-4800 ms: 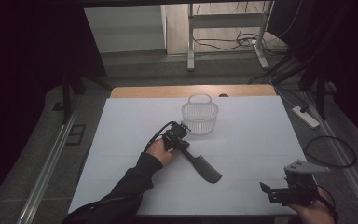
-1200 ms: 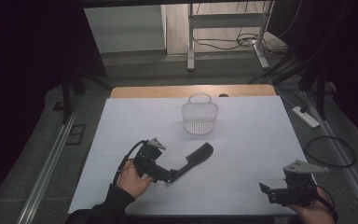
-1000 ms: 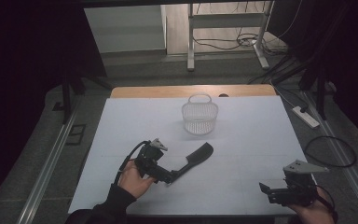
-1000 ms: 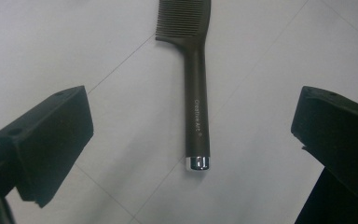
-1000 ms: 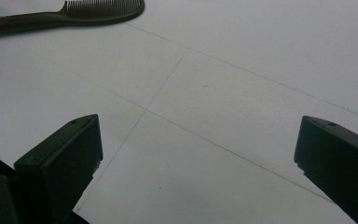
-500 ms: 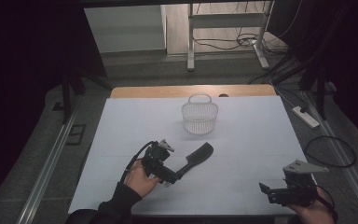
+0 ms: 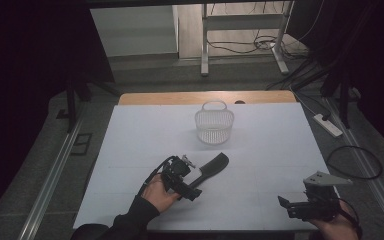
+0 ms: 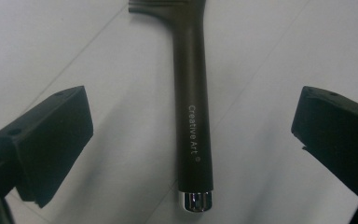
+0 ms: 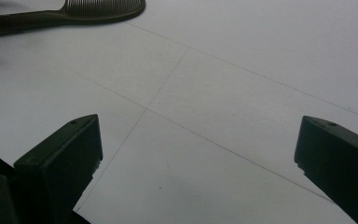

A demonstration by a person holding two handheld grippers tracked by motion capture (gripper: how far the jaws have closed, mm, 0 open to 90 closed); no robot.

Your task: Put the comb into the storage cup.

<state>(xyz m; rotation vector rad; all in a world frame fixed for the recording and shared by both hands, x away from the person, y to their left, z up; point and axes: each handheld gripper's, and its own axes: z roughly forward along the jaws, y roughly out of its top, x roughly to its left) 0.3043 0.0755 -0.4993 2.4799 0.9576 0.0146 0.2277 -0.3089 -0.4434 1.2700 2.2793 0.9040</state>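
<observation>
Item: one comb [image 8: 193, 107], dark brown to black, matte finish. We record a long straight handle with the words "Creative Art" printed in pale letters along it and a small chrome cap at the butt end. The head widens at the far end; fine teeth show on it in the right gripper view [image 9: 74, 11]. It lies flat on the white surface [image 7: 280, 145].

Position: the handle lies centred between the jaws of the left gripper [image 8: 191, 140], butt end nearest the camera, head pointing away beyond the jaw tips. We see clear surface on both sides of the handle; these jaws stand wide and touch nothing.

The right gripper [image 9: 198, 154] also stands wide, holding nothing, with the comb far ahead of its left jaw.
</observation>
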